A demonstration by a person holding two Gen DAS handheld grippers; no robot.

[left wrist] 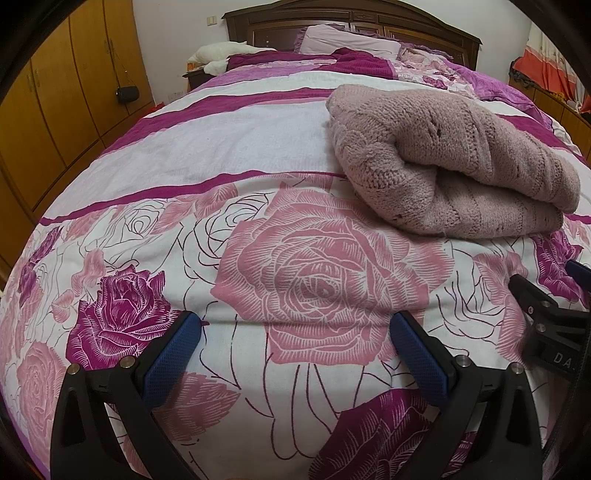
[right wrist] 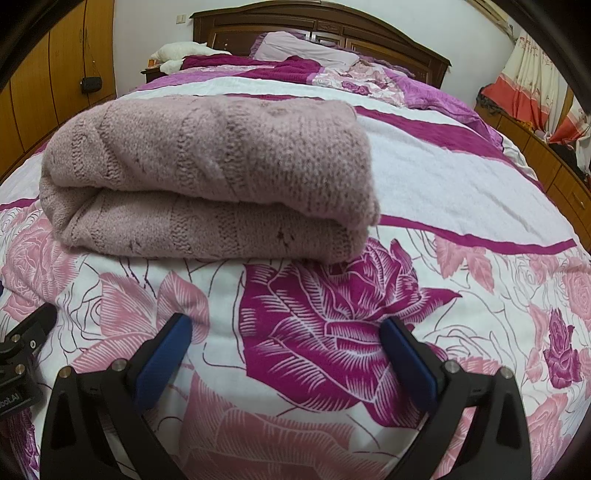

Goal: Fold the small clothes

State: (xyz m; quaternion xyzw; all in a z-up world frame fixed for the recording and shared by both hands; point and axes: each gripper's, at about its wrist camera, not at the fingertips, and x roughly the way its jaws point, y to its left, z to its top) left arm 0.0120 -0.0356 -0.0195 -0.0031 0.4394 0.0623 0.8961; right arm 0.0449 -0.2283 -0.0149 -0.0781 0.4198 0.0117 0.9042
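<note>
Both grippers are held with jaws apart and empty above the floral bedspread (left wrist: 207, 155). From the left gripper (left wrist: 295, 328) the folded pink knit sweater (left wrist: 450, 162) is seen toward the upper right of the frame; from the right gripper (right wrist: 286, 334) it lies ahead and to the upper left (right wrist: 210, 177). Its long axis runs across the bed, rolled edge facing the grippers. The right gripper is judged nearer. Nothing stands between; pillows (right wrist: 303, 50) and headboard (right wrist: 317, 18) lie well behind.

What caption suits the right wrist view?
Open right tongs hover over the floral bedspread, short of a folded pink sweater.
</note>
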